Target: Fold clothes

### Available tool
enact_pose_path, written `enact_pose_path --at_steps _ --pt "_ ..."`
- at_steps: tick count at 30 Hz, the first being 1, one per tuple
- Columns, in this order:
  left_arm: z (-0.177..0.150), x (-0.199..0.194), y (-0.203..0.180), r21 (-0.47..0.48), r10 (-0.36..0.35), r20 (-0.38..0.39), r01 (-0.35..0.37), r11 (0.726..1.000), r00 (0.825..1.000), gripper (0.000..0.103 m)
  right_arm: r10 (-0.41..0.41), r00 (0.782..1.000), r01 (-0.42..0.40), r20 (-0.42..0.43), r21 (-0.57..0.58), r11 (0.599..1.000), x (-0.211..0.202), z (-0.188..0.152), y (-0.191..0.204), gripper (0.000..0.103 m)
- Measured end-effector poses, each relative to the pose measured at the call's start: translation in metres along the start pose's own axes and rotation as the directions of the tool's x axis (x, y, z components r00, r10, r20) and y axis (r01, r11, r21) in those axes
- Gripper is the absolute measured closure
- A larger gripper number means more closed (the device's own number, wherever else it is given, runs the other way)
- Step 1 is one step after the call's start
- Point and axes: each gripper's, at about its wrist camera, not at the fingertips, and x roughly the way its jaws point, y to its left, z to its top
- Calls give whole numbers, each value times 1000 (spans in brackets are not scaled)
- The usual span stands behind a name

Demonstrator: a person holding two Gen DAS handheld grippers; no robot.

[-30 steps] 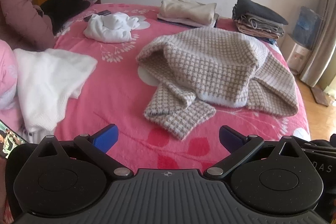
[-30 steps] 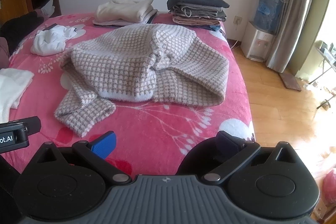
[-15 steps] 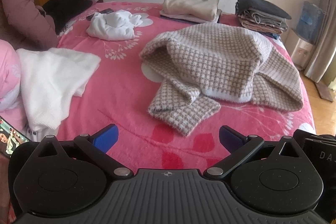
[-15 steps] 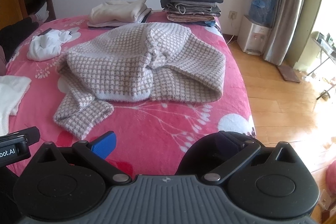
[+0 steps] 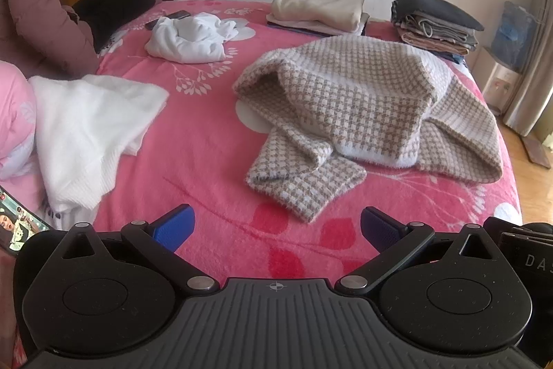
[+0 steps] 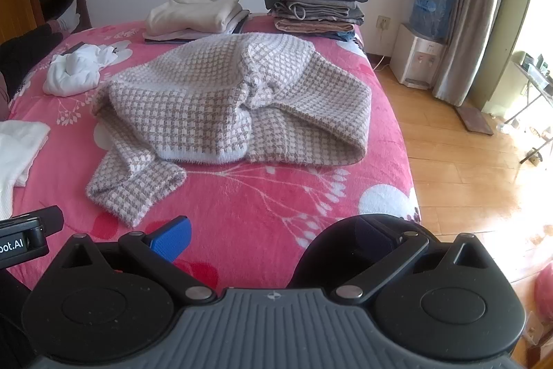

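Two grippers hang over the near edge of a pink floral bedspread, each with its jaws spread wide and nothing between them. At far left in the left wrist view sits a person in a pink padded jacket, with a white knit garment spread just beside them. Farther back lies a crumpled white top. The left gripper hovers short of the beige-and-white houndstooth sweater, which lies rumpled mid-bed, one sleeve trailing toward the camera. Behind it stand a cream folded pile and a dark folded stack. The right gripper sits well apart from the sweater; a water dispenser stands by the curtain.
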Motion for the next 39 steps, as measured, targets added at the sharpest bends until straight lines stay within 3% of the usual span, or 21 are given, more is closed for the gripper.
enact_pose_path --at_steps 27,39 --pt "6 10 0 -5 -8 -17 8 1000 1000 0 -5 1000 5 -9 -2 1000 9 5 5 0" --pt "17 16 0 -18 -42 29 42 999 999 0 1 1000 -1 -14 3 1000 19 15 8 0"
